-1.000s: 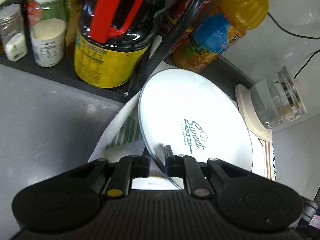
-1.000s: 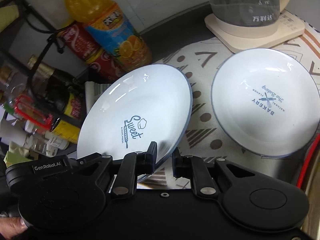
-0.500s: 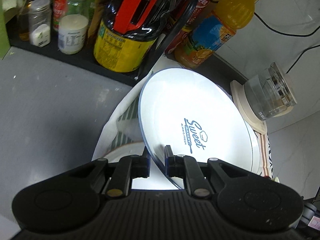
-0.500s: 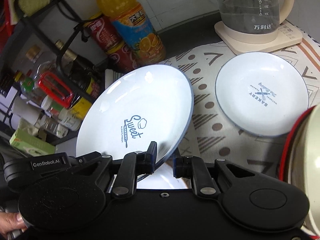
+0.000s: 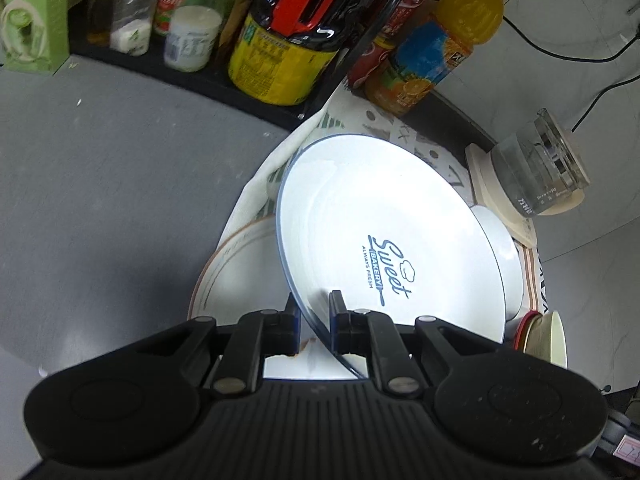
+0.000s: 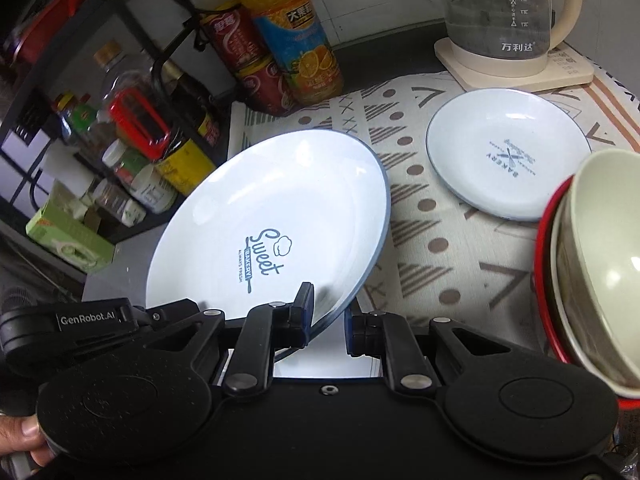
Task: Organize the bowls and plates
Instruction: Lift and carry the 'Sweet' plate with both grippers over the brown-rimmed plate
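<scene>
Two grippers, the left gripper (image 5: 313,314) and the right gripper (image 6: 328,312), are clamped on the near rim of one tilted Sweet Bakery plate (image 5: 384,240) (lifted above the patterned cloth (image 6: 424,216)), so uneven pull risks slipping it onto the brown-rimmed plate (image 5: 236,276) beneath.

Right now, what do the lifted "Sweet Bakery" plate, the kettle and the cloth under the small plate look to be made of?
Sweet Bakery plate: probably glazed ceramic, possibly enamel or melamine; glossy white with sharp glare, thin blue rim, printed logo.
Kettle: clear glass body, see-through with printed level marks, on a cream base that looks like plastic.
Cloth: woven fabric, matte, patterned, with a loose edge.
</scene>
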A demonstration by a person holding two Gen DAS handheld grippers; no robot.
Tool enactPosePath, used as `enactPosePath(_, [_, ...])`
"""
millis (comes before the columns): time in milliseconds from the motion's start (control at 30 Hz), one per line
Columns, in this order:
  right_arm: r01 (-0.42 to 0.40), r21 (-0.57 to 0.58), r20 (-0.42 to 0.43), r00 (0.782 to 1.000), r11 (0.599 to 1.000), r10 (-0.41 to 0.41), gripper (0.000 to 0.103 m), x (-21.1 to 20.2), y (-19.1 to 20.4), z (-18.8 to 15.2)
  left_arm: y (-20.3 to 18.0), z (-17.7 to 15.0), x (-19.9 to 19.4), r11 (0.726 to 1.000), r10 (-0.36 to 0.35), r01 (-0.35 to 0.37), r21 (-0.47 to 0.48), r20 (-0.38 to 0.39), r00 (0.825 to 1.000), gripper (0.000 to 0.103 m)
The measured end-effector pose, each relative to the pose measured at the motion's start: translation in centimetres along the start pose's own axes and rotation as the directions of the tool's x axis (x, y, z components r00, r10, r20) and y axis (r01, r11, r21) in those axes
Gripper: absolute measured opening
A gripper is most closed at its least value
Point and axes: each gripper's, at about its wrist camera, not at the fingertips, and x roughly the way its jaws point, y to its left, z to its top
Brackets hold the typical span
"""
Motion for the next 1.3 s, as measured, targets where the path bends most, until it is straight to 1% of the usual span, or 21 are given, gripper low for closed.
enactPosePath(100, [-0.006, -0.001, -0.008, 1.0, 1.0, 0.006, 0.015, -0.3, -0.2, -0.9, 0.5, -1.2, -0.1, 1.0, 0.005, -0.005, -0.013, -0.012, 1.0, 0.012])
enactPosePath(267, [0.006, -0.025, -0.016, 1.0, 1.0, -0.006, 0.015, -0.5, -0.2, -1.8, 0.8, -2.7, -0.1, 1.0, 0.004, -0.005, -0.024, -0.03, 1.0, 0.013])
enactPosePath(567, [0.037, -0.049, -0.025, 0.999, 0.998, -0.038, 0.015, -1.2, -0.9, -2.8, 0.8, -4.3, 0.5, 0.999, 0.014, -0.016, -0.03, -0.073, 0.997, 0.014])
enactPosePath(900, [0.049, -0.079, -0.037, 0.998, 0.996, -0.052, 0.015, -1.2, -1.0, -3.4, 1.3, -4.7, 1.1, 0.997, 0.028, -0.034, -0.062, -0.107, 0.994, 0.015])
enactPosePath(1100, [0.043, -0.091, -0.056, 0.997, 0.995, -0.049, 0.015, -0.9, -0.7, -3.9, 1.9, -5.2, 1.4, 0.995, 0.042, -0.055, -0.088, -0.14, 0.989, 0.017])
enactPosePath(1300, [0.041, -0.087, -0.091, 0.995, 0.995, -0.049, 0.015, -0.2, -0.8, -4.4, 2.0, -5.3, 1.5, 0.994, 0.055, -0.07, -0.089, -0.158, 0.986, 0.018])
